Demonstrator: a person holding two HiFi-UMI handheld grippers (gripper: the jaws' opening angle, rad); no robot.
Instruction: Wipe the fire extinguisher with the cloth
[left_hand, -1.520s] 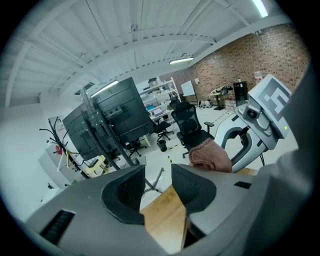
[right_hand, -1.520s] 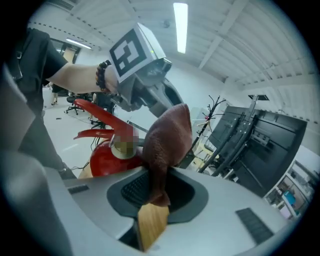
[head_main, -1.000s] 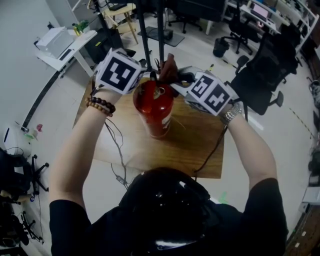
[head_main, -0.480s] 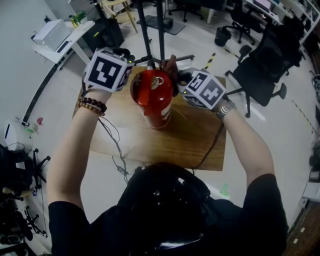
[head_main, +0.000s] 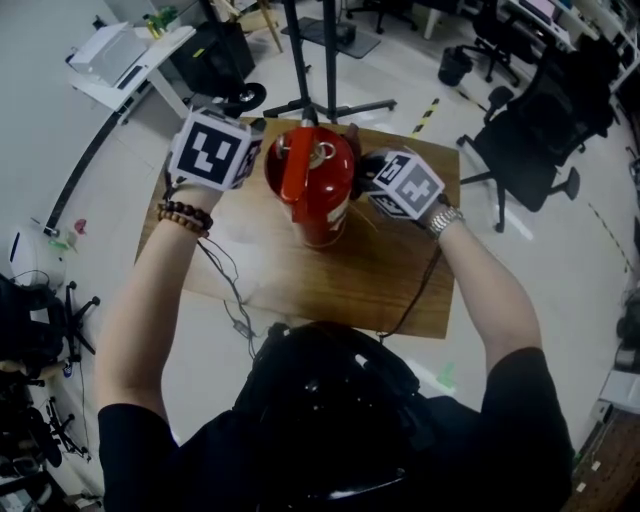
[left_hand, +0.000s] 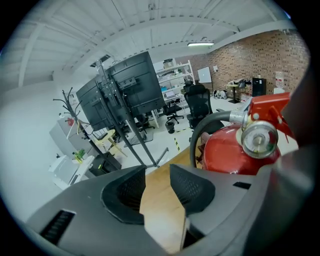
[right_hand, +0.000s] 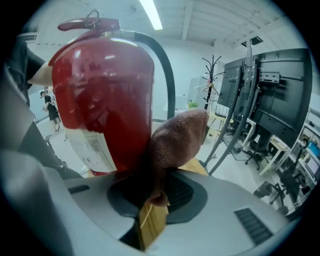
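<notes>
From the near edge of the desk, bare wood runs up to the two grippers. They sit on either side of the fire extinguisher, which stands upright close to the far edge, about midway along it. The left gripper hangs just beside the cylinder with its jaws wide and only desk showing between them. The right gripper has its jaws drawn narrow on a fold of the brown cloth, whose bulk lies against the red side.

As I see it, nothing steadies the cylinder, so a firm sideways rub could tip it or slide it toward that far edge. The thin pinch might also let the cloth slip, or it could snag the black hose.
</notes>
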